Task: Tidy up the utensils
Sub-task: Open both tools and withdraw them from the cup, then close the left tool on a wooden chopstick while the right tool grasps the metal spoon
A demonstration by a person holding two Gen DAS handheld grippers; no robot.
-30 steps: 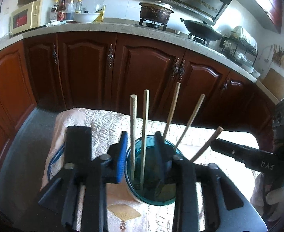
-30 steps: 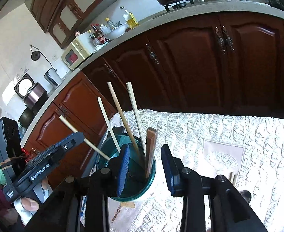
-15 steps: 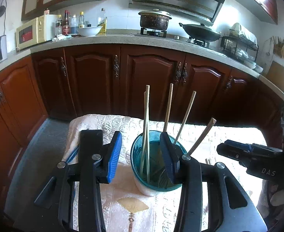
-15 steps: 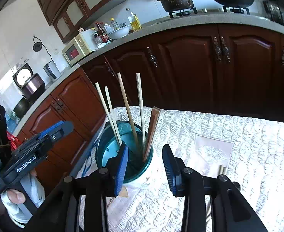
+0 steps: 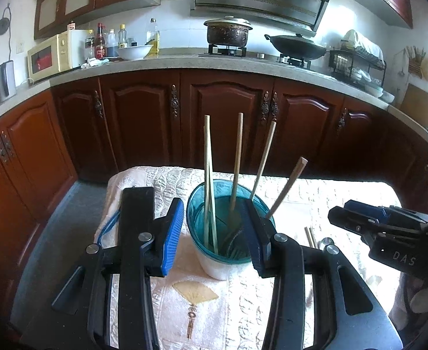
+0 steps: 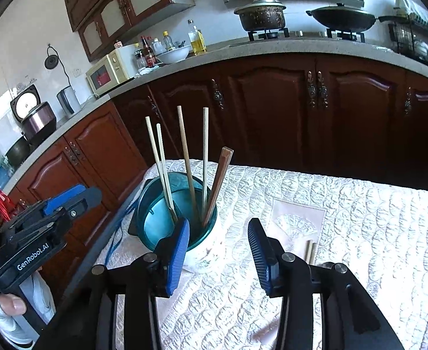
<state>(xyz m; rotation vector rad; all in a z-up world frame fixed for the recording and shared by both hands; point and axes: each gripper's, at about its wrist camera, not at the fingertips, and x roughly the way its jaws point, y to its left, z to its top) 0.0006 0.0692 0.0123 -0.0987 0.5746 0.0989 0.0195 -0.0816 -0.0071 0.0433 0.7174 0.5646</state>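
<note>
Our right tongs [image 6: 218,250] hang spread and empty nearest the loose chopsticks [image 6: 310,251], lying lengthwise just ahead-right on the tabletop [image 6: 359,218], while our left tongs [image 5: 214,233], also spread, flank the teal holder [image 5: 222,227].

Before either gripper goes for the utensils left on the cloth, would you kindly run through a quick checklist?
1. Left gripper empty: ok, jaws open, nothing between them.
2. Right gripper empty: ok, jaws open.
3. Holder upright on the quilted cloth: ok.
4. Chopsticks in the holder: ok, five stand inside, leaning on the rim.
5. Loose chopsticks on the cloth reachable: cannot tell, only their tips show beside the right gripper's finger.
6. Other utensils left on the cloth: cannot tell, a round metal tip shows, mostly hidden by the left gripper.
</note>
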